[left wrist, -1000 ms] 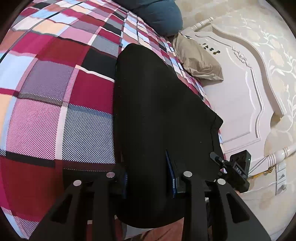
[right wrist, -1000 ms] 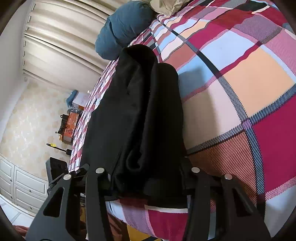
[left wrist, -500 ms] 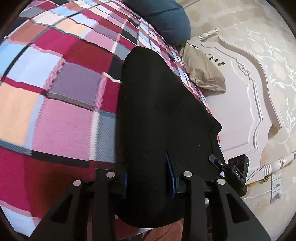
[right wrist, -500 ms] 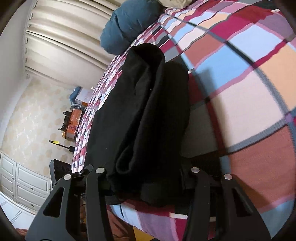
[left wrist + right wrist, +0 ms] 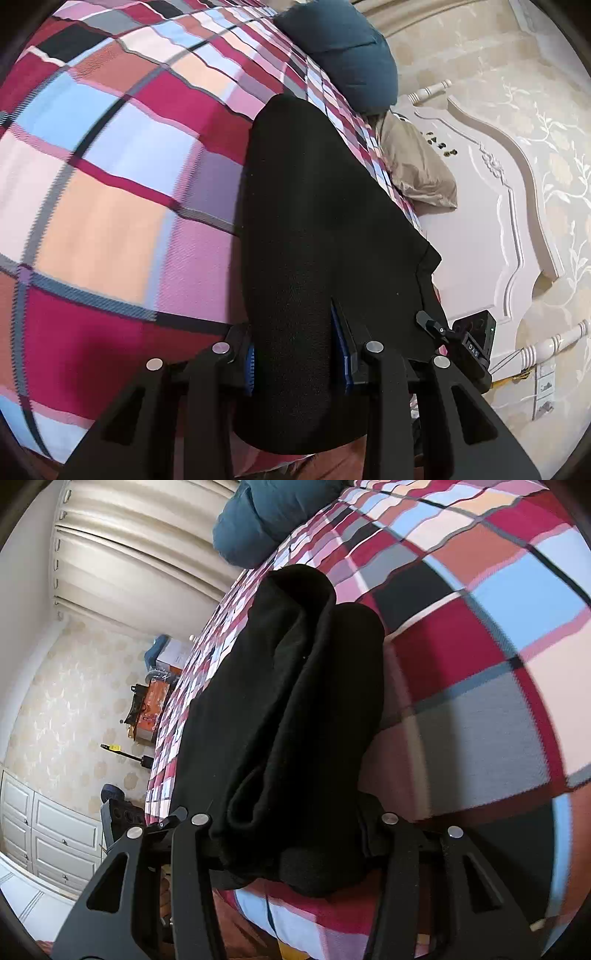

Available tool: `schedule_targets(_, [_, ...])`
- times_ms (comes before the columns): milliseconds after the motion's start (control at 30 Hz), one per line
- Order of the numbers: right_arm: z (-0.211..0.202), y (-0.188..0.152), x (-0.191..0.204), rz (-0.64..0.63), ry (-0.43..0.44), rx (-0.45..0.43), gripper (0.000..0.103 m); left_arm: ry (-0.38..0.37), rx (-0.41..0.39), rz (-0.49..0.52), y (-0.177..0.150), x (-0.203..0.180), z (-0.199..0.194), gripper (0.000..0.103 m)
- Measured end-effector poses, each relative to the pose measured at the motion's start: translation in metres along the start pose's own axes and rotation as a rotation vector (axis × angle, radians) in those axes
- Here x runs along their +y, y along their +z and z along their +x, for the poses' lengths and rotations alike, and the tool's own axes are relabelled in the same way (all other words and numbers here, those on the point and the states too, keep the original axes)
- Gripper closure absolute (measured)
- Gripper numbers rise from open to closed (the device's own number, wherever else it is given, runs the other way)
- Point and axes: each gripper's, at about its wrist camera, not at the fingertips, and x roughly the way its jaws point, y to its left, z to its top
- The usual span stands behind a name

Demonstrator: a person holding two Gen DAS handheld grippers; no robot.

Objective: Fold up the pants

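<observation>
The black pants (image 5: pixel 317 229) lie stretched along a plaid bedspread (image 5: pixel 110 206). My left gripper (image 5: pixel 297 365) is shut on the near end of the pants, with the black cloth bunched between its blue pads (image 5: pixel 341 354). In the right wrist view the pants (image 5: pixel 288 701) show as a folded, layered strip. My right gripper (image 5: pixel 291 853) is shut on the thick near end of that strip; its fingertips are hidden in the cloth.
A dark blue pillow (image 5: pixel 343 48) and a tan pillow (image 5: pixel 417 166) lie at the head of the bed by the white headboard (image 5: pixel 491 236). The other gripper's body (image 5: pixel 472 343) shows at right. Curtains (image 5: pixel 122 554), a white cabinet (image 5: pixel 48 834) and floor clutter (image 5: pixel 147 712) lie beyond the bed.
Both grippers have lifted and swung with the pants still held; the bedspread has slid down and left in the left view, and more of the headboard side and pillow shows.
</observation>
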Motion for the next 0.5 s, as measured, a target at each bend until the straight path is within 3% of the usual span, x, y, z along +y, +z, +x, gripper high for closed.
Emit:
schedule_targets(267, [0.029, 0.000, 0.018, -0.026, 0.032, 0.046, 0.057, 0.030, -0.048, -0.029, -0.002, 0.020, -0.029, 0.070])
schedule_targets(500, [0.042, -0.001, 0.019, -0.029, 0.059, 0.065, 0.057, -0.011, -0.034, -0.038, -0.009, 0.039, -0.038, 0.069])
